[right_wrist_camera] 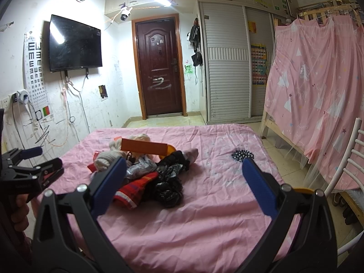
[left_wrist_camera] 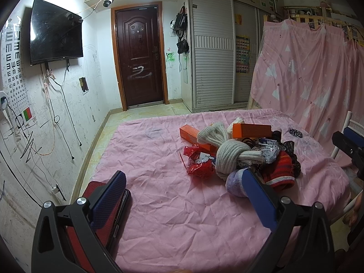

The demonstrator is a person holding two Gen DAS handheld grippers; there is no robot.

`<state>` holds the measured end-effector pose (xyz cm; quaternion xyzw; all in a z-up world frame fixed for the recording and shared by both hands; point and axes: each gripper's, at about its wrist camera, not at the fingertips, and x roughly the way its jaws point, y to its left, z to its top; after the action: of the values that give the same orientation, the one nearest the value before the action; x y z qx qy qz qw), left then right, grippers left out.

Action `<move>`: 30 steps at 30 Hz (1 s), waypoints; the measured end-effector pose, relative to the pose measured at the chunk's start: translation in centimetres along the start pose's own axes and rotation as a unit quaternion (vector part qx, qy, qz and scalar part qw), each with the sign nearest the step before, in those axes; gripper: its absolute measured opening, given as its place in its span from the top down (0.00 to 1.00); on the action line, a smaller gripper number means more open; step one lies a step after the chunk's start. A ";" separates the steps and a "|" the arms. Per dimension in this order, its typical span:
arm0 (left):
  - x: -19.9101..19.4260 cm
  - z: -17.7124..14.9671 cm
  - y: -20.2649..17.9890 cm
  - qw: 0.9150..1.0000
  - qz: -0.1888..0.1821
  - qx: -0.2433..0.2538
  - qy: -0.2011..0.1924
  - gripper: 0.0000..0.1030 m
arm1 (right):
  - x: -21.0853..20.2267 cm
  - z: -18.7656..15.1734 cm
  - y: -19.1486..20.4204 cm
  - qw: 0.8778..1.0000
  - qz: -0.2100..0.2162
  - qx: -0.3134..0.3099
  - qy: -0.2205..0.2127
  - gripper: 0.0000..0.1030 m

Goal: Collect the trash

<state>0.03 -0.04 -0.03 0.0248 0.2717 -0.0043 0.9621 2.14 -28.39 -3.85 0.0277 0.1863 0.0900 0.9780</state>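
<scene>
A pile of clutter lies on the pink bedsheet (left_wrist_camera: 163,200): a red Hello Kitty wrapper (left_wrist_camera: 201,163), two orange boxes (left_wrist_camera: 251,130) (left_wrist_camera: 190,134), a cream knitted scarf (left_wrist_camera: 229,152), a red striped knit (left_wrist_camera: 281,170) and black lace cloth (right_wrist_camera: 169,182). My left gripper (left_wrist_camera: 184,182) is open, above the sheet just in front of the pile. My right gripper (right_wrist_camera: 185,170) is open, with the pile behind its left finger. The long orange box (right_wrist_camera: 144,146) tops the pile in the right wrist view. The left gripper also shows in the right wrist view (right_wrist_camera: 41,159).
A black spiky hairbrush (right_wrist_camera: 242,154) lies apart on the sheet. A red mesh bin (left_wrist_camera: 100,218) stands at the bed's left edge. A pink curtained bunk (right_wrist_camera: 318,91) and a white chair (right_wrist_camera: 350,166) stand right. Door (left_wrist_camera: 138,52) and wardrobe (left_wrist_camera: 213,56) are beyond.
</scene>
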 end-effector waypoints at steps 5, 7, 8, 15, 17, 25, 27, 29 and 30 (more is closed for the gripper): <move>0.0 0.0 0.0 1.000 0.000 0.000 0.000 0.08 | 0.0 0.0 0.1 1.000 0.000 -0.001 0.000 0.06; 0.0 0.0 0.0 1.000 0.000 0.000 0.000 0.08 | 0.0 0.0 0.1 1.000 0.000 0.000 0.000 0.06; 0.0 0.0 0.0 1.000 0.000 0.000 0.000 0.08 | 0.0 0.0 0.1 1.000 0.000 0.000 0.000 0.06; 0.0 0.0 0.0 1.000 0.001 0.001 0.000 0.08 | 0.0 0.0 0.1 1.000 0.000 -0.001 0.000 0.06; 0.0 0.0 0.0 1.000 0.001 0.001 0.001 0.08 | 0.0 0.0 0.1 1.000 0.000 -0.001 0.000 0.06; 0.5 -0.1 0.4 0.999 -0.027 0.000 0.022 0.08 | 1.0 -0.4 0.4 0.999 0.027 -0.003 0.027 0.06; 0.7 -0.4 0.1 0.999 -0.041 0.006 0.028 0.08 | 1.1 -0.8 0.7 0.998 0.043 -0.001 0.036 0.06; 1.1 -0.6 -0.4 0.998 -0.057 0.014 0.032 0.08 | 1.6 -1.1 0.7 0.997 0.061 0.002 0.048 0.06; 1.3 -0.8 -0.6 0.997 -0.062 0.017 0.034 0.08 | 1.7 -1.1 0.8 0.996 0.066 0.002 0.054 0.06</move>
<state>0.68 -0.59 -1.44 0.0239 0.3052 -0.0679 0.9496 3.17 -27.22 -5.44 0.0374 0.2366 0.1556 0.9583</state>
